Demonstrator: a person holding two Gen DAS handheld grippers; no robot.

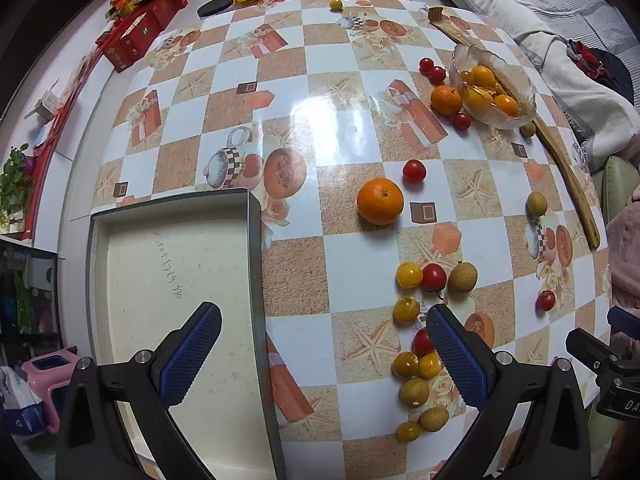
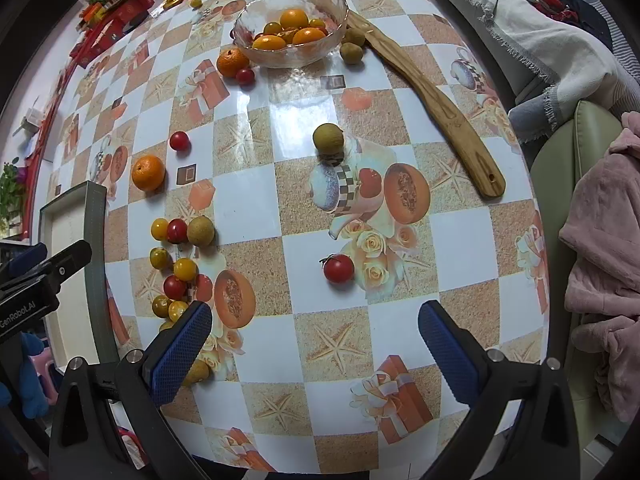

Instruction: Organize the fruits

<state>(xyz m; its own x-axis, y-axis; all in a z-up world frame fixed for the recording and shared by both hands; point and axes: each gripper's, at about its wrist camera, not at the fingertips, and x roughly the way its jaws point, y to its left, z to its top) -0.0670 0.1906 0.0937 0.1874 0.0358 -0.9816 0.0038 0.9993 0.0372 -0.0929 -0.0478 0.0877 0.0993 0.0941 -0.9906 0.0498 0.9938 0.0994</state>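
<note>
Loose fruit lies on the checked tablecloth. An orange (image 1: 380, 201) (image 2: 148, 173) sits mid-table with a red tomato (image 1: 413, 170) behind it. A cluster of yellow, red and green small fruits (image 1: 416, 332) (image 2: 176, 264) lies beside an empty shallow box (image 1: 172, 280) (image 2: 94, 240). A glass bowl (image 1: 516, 80) (image 2: 338, 28) holds several oranges and yellow fruits. My left gripper (image 1: 324, 344) is open, straddling the box's right wall. My right gripper (image 2: 316, 340) is open above the table, a red tomato (image 2: 338, 268) just ahead of it.
A long wooden spatula (image 2: 436, 100) (image 1: 572, 184) lies along the right side. A green fruit (image 2: 328, 139) sits mid-table; another orange (image 2: 232, 62) and tomato rest by the bowl. Red boxes and packets crowd the far left edge. A pink garment (image 2: 600, 260) hangs at right.
</note>
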